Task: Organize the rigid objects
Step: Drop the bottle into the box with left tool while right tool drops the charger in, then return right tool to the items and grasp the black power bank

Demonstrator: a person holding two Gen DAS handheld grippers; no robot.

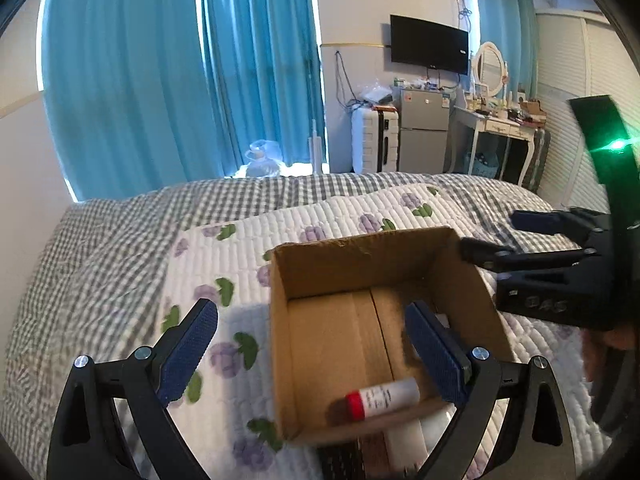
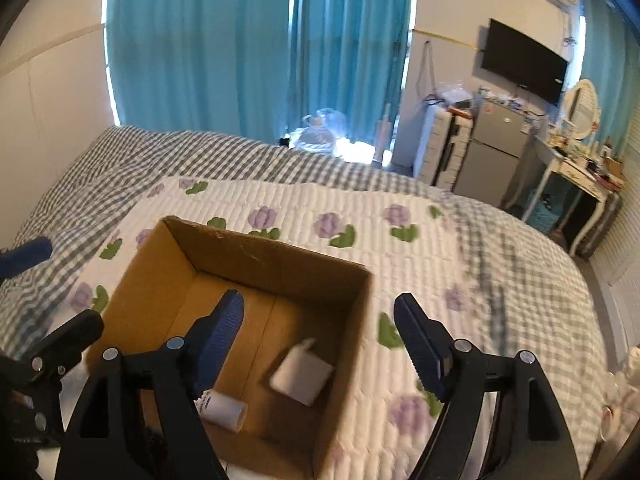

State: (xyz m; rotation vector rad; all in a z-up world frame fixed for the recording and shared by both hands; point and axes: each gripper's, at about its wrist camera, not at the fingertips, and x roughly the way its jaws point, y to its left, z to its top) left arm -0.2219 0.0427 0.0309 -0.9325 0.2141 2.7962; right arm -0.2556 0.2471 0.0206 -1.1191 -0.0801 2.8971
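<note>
An open cardboard box [image 1: 352, 264] [image 2: 256, 256] stands on the bed. Inside it lies a white tube with a red cap [image 1: 380, 398], whose white end shows in the right wrist view [image 2: 222, 407]. A small white bottle [image 2: 302, 372] also lies on the box floor. My left gripper [image 1: 312, 352] is open and empty, straddling the box's left wall. My right gripper [image 2: 320, 340] is open and empty above the box's right side; it also shows in the left wrist view [image 1: 516, 236].
The box rests on a white quilt with purple flowers [image 2: 360, 216] over a grey checked bedspread [image 1: 120, 232]. Small items lie at the bed's right edge [image 2: 624, 380]. Beyond the bed are blue curtains, a suitcase, a fridge [image 1: 424, 132] and a dressing table [image 1: 500, 128].
</note>
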